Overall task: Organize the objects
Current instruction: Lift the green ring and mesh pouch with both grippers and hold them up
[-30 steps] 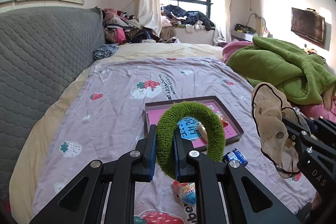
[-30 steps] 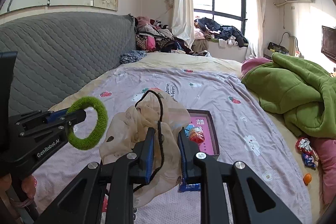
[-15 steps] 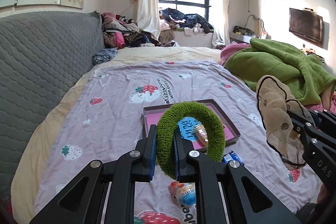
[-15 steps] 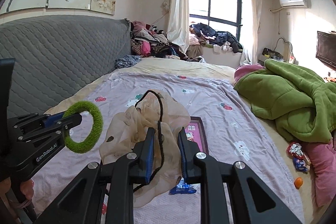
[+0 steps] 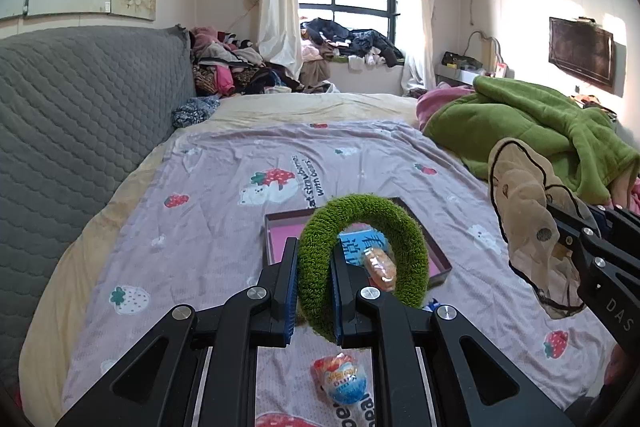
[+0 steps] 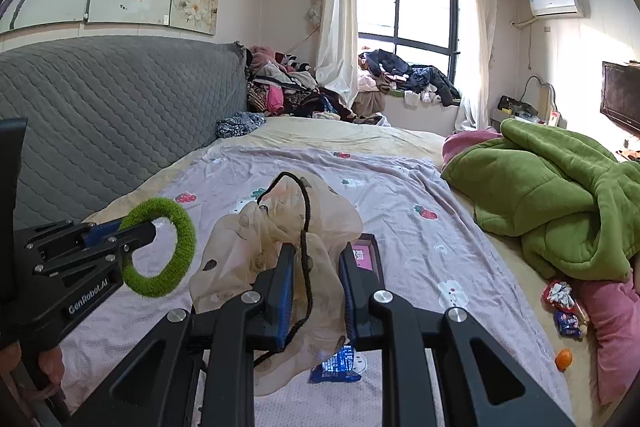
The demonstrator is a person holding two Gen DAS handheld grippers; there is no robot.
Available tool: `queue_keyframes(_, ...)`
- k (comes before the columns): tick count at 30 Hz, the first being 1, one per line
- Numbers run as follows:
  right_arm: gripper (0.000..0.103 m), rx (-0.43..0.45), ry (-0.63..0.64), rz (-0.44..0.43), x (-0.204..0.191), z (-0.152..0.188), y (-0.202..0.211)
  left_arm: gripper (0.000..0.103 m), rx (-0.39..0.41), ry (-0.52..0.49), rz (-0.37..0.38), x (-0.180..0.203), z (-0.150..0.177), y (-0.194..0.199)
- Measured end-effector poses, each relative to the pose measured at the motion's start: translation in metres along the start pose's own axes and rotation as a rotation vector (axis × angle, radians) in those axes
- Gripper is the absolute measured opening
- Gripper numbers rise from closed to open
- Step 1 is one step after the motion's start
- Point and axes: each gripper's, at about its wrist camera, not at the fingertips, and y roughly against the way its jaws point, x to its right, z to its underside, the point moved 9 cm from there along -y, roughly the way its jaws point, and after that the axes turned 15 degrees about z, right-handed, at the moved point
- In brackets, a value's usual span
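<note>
My left gripper [image 5: 314, 267] is shut on a fuzzy green ring [image 5: 404, 227] and holds it above the bed; it also shows in the right wrist view [image 6: 176, 251]. My right gripper [image 6: 316, 263] is shut on a sheer beige cloth with a black cord [image 6: 280, 227], which hangs at the right in the left wrist view [image 5: 524, 211]. A dark tray with a pink floor [image 5: 276, 231] lies on the bedspread behind the ring, holding a blue card [image 5: 360, 243] and a wrapped snack [image 5: 380, 263].
A round wrapped snack [image 5: 340, 379] lies on the bedspread below the left gripper. A blue packet [image 6: 336, 367] lies under the cloth. A green blanket [image 6: 560, 195] is heaped at right, with sweets [image 6: 564, 307] and an orange [image 6: 563, 359] beside it. A grey headboard [image 5: 80, 115] is at left.
Both grippers have risen and pulled back a little, still holding the ring and the cloth. The tray and snacks look lower and farther in view.
</note>
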Motion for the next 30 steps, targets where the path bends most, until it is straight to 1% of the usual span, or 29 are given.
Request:
queue_keyframes(6,0.021,-0.001,0.007,0.003,-0.001,-0.004,-0.009,0.014,-0.001,0.022,-0.020,-0.015,-0.006,-0.007)
queue_keyframes(17,0.021,-0.004,0.029,0.002,-0.008,-0.013,-0.026,0.014,-0.045,0.017,-0.021,-0.019,-0.006,-0.033)
queue_keyframes(22,0.021,0.000,0.031,0.007,-0.009,-0.019,-0.031,0.014,-0.045,0.023,-0.020,-0.023,-0.012,-0.041)
queue_keyframes(30,0.022,0.025,0.023,0.014,-0.007,-0.036,-0.036,0.014,-0.056,0.073,-0.016,-0.042,-0.016,-0.047)
